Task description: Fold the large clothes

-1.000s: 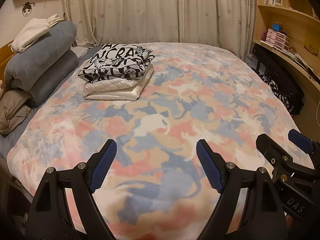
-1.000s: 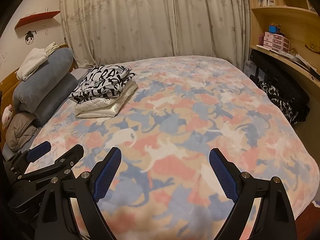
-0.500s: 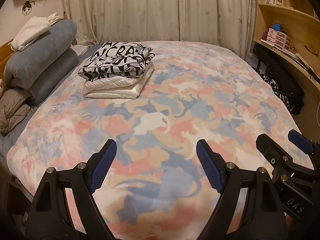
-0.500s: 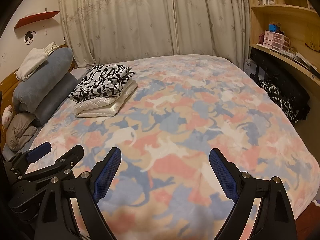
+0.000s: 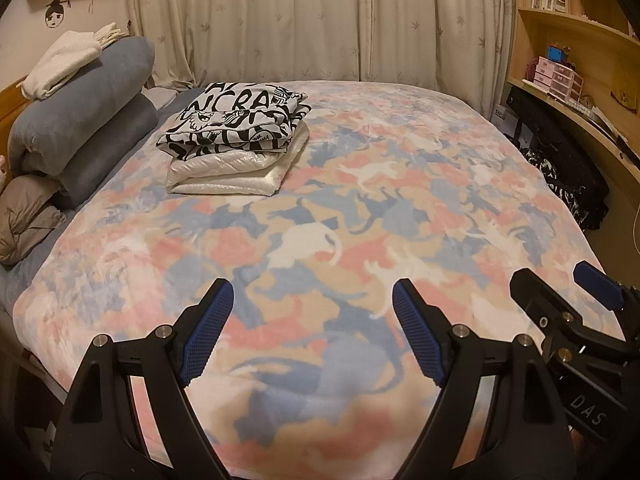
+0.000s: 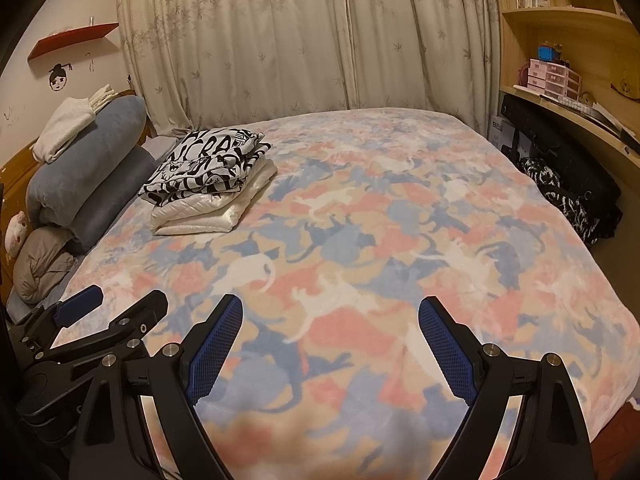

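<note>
my left gripper [image 5: 313,334] hangs over the near end of the bed, its 2 blue-padded fingers [image 5: 206,330] spread wide with nothing between them. my right gripper [image 6: 330,350] sits just beside it, spread the same way and equally bare-handed — each one shows at the edge of the other's view. below both lies the cat-print blanket [image 5: 400,208], pink, blue, cream and white, covering the bed from the near edge to the curtains [image 5: 320,20].

the clothes lie well apart from both grippers, toward the far left of the blanket: a black-and-white lettered garment [image 5: 236,122], folded, rests on top of a white quilted garment [image 5: 232,176], also folded — 2 pieces in 1 stack. in the right wrist view the same stack appears with the lettered piece [image 6: 208,166] over the white one [image 6: 212,210].

left of the stack, 2 rolled grey-blue bolsters [image 5: 80,124] are piled at the headboard, with a white knitted item [image 5: 64,62] on the upper one and a taupe bundle [image 5: 26,216] below. wooden shelves [image 5: 560,32] line the right wall.
</note>
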The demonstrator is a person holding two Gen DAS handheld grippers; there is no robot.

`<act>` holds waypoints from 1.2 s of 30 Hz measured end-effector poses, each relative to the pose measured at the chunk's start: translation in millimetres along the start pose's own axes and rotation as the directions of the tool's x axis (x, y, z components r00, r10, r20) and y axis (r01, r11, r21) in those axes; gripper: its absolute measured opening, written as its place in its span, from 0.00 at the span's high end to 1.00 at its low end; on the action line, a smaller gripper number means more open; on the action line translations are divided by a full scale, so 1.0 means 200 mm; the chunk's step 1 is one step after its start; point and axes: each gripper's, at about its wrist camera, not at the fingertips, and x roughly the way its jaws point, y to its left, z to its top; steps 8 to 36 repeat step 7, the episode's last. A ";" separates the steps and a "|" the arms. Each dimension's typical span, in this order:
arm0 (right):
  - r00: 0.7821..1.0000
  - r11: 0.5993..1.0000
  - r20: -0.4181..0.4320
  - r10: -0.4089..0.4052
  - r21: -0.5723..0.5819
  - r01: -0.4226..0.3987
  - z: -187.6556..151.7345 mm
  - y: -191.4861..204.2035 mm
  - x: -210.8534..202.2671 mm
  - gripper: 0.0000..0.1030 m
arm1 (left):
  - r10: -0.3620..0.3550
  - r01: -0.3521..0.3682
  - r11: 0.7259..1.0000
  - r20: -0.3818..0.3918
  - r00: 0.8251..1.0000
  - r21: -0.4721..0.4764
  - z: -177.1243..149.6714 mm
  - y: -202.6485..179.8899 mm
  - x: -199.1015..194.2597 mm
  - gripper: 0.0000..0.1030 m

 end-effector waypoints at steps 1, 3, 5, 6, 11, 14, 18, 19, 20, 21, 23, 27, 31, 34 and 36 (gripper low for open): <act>1.000 1.000 -0.001 0.003 0.001 -0.003 0.00 0.00 0.00 0.12 | 0.000 0.000 1.000 0.001 1.000 0.001 0.00 0.00 0.00 0.22; 1.000 1.000 -0.002 0.001 0.002 -0.001 -0.02 0.01 0.00 0.12 | 0.001 -0.001 1.000 0.000 1.000 0.001 0.00 0.00 0.00 0.22; 1.000 1.000 0.001 -0.001 -0.001 0.001 -0.01 0.01 0.00 0.12 | 0.000 0.000 1.000 -0.001 1.000 0.000 0.00 0.00 0.00 0.22; 1.000 1.000 0.000 0.002 0.001 -0.002 -0.01 0.00 0.01 0.12 | 0.001 -0.001 1.000 -0.002 1.000 -0.001 -0.01 0.00 -0.01 0.22; 1.000 1.000 -0.002 0.003 0.002 -0.003 -0.01 0.00 0.00 0.12 | 0.001 -0.001 1.000 -0.003 1.000 0.000 0.00 0.00 -0.01 0.22; 1.000 1.000 -0.002 0.003 0.002 -0.003 -0.01 0.00 0.00 0.12 | 0.001 -0.001 1.000 -0.003 1.000 0.000 0.00 0.00 -0.01 0.22; 1.000 1.000 -0.002 0.003 0.002 -0.003 -0.01 0.00 0.00 0.12 | 0.001 -0.001 1.000 -0.003 1.000 0.000 0.00 0.00 -0.01 0.22; 1.000 1.000 -0.002 0.003 0.002 -0.003 -0.01 0.00 0.00 0.12 | 0.001 -0.001 1.000 -0.003 1.000 0.000 0.00 0.00 -0.01 0.22; 1.000 1.000 -0.002 0.003 0.002 -0.003 -0.01 0.00 0.00 0.12 | 0.001 -0.001 1.000 -0.003 1.000 0.000 0.00 0.00 -0.01 0.22; 1.000 1.000 -0.002 0.003 0.002 -0.003 -0.01 0.00 0.00 0.12 | 0.001 -0.001 1.000 -0.003 1.000 0.000 0.00 0.00 -0.01 0.22; 1.000 1.000 -0.002 0.003 0.002 -0.003 -0.01 0.00 0.00 0.12 | 0.001 -0.001 1.000 -0.003 1.000 0.000 0.00 0.00 -0.01 0.22; 1.000 1.000 -0.002 0.003 0.002 -0.003 -0.01 0.00 0.00 0.12 | 0.001 -0.001 1.000 -0.003 1.000 0.000 0.00 0.00 -0.01 0.22; 1.000 1.000 -0.002 0.003 0.002 -0.003 -0.01 0.00 0.00 0.12 | 0.001 -0.001 1.000 -0.003 1.000 0.000 0.00 0.00 -0.01 0.22; 1.000 1.000 -0.002 0.003 0.002 -0.003 -0.01 0.00 0.00 0.12 | 0.001 -0.001 1.000 -0.003 1.000 0.000 0.00 0.00 -0.01 0.22; 1.000 1.000 -0.002 0.003 0.002 -0.003 -0.01 0.00 0.00 0.12 | 0.001 -0.001 1.000 -0.003 1.000 0.000 0.00 0.00 -0.01 0.22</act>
